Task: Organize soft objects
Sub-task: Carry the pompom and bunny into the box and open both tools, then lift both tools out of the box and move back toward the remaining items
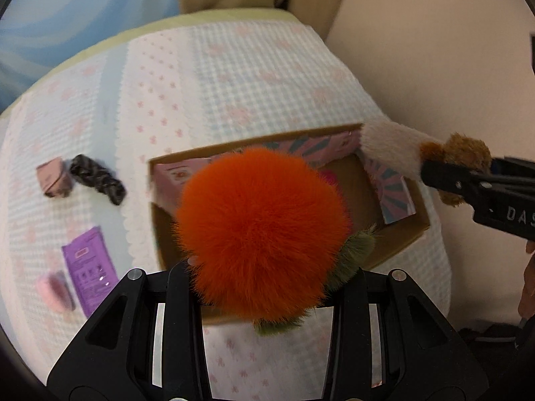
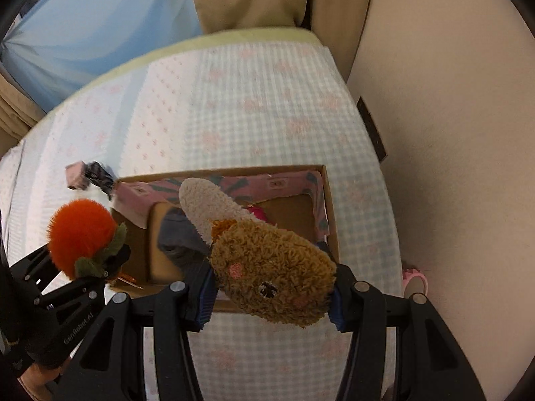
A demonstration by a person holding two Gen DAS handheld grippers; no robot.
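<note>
Two tongs carry soft toys over an open box on a bed.

The left tongs [image 1: 264, 287] are pressed together on an orange pompom [image 1: 259, 225] with green leaves; the right tongs [image 2: 271, 297] pinch a brown plush [image 2: 272, 274] with a cream tail. Both hang above the cardboard box [image 2: 329, 200], which already seems to hold something pink and a grey piece. Neither toy is in yet. Left on the bed [image 1: 234, 77], well apart from the box: a dark scrunchie [image 1: 97, 173], a small pink box [image 1: 53, 175], a purple packet [image 1: 88, 267]. The checked quilt has pink flowers; beige wall right, blue and tan curtains behind.
</note>
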